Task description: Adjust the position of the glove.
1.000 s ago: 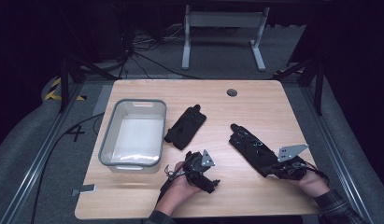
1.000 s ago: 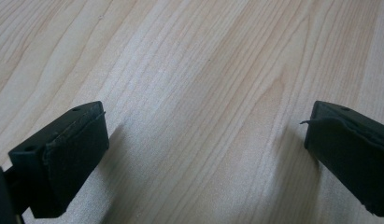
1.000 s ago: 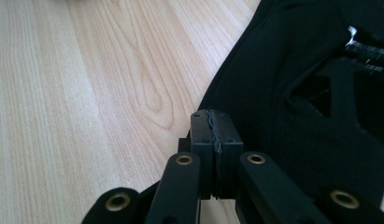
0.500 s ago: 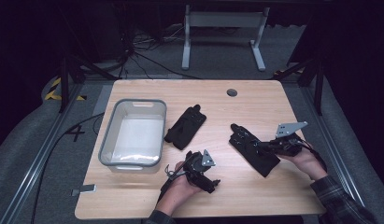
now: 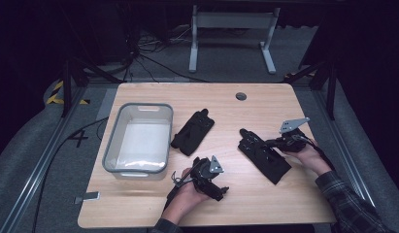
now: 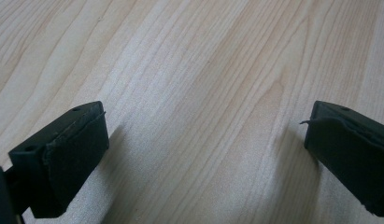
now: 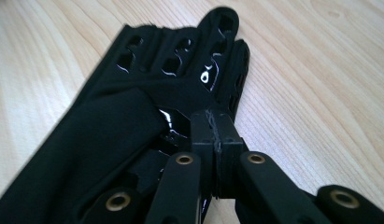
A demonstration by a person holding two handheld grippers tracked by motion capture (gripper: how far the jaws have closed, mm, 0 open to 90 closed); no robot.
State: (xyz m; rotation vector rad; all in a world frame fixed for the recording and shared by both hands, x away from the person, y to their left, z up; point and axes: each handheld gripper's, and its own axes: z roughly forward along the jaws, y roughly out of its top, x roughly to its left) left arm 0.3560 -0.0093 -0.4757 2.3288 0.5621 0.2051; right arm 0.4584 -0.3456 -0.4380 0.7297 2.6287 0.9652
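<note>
**Right gripper pinches the edge of a black glove while the left waits spread on the wood**

In the high view, the right gripper [image 5: 272, 142] sits right of centre, its tips at the right-hand edge of a black glove [image 5: 263, 155] that lies flat on the table [image 5: 284, 99], fingers pointing toward the upper left. The right gripper view shows the jaws pressed together with no gap between the pads; a shiny fold of the glove [image 7: 133, 112] appears caught at their tip, though the exact amount of fabric held is hard to make out. Gripping at the side edge rather than the middle makes sense – a thin, limp thing lying flat offers a hold only where its border can be nipped up.

The left gripper [image 5: 221, 190] rests low in the frame, just below centre, the person's left hand [image 5: 185, 196] around it. In the left gripper view its two jaws stand wide apart over bare wood grain, with nothing between them – likely parked there, ready, so it stays out of the right arm's path.

A second black glove [image 5: 192, 132] lies in the middle of the table, just beside the right wall of a clear plastic bin [image 5: 161, 141] that occupies the left part of the tabletop. The bin looks empty, and its open top so near both gloves suggests it is where they are meant to go; the gripped glove is well apart from it, so a carry leftward across the table would be needed.
</note>
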